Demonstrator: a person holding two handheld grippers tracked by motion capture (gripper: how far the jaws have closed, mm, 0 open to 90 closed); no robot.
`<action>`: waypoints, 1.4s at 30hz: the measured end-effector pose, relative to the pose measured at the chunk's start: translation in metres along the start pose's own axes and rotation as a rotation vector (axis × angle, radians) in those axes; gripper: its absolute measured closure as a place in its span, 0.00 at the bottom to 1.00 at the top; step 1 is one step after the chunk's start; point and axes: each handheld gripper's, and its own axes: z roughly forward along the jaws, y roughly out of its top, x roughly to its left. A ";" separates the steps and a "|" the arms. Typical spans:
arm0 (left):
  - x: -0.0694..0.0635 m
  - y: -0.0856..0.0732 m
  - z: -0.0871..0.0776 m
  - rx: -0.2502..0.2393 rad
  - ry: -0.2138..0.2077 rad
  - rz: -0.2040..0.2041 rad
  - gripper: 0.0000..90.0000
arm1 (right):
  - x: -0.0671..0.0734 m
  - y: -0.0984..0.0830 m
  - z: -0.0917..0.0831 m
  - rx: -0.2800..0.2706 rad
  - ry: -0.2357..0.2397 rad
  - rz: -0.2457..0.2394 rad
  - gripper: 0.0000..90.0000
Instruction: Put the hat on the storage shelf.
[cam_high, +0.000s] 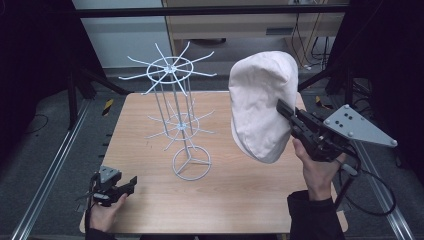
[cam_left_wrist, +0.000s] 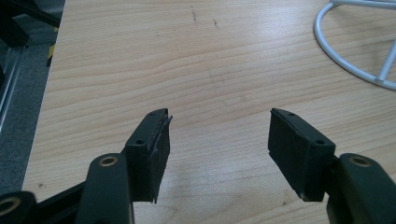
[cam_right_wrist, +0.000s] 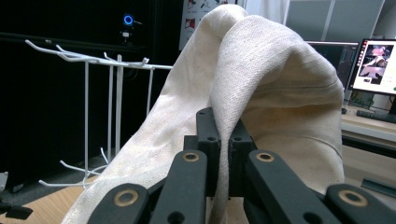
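One cream cap (cam_high: 262, 107) is held aloft at 2 o'clock, pinched in the closed right gripper (cam_high: 286, 112). The left gripper (cam_high: 131, 183), wide open and empty, is rested at 8 o'clock; a white rack (cam_high: 176, 100) stands at centre.

Cream cloth hat (cam_high: 261, 107), soft canvas-like weave, held up in the air over the table's right side, crown up, opening down, a fold pinched betw. black jaws. White wire rack (cam_high: 176, 112), 2 tiers of hooks, ring base, upright at table centre, nothing on it.
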 end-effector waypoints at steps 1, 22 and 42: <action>0.000 0.000 0.000 0.001 0.000 0.000 0.43 | 0.001 0.002 0.000 -0.007 0.001 -0.001 0.98; 0.000 0.000 -0.001 -0.001 0.001 0.001 0.43 | 0.020 0.033 0.016 -0.090 0.037 -0.025 0.98; 0.001 0.000 0.000 0.001 0.002 -0.001 0.43 | 0.046 0.022 0.053 -0.046 0.122 -0.047 0.98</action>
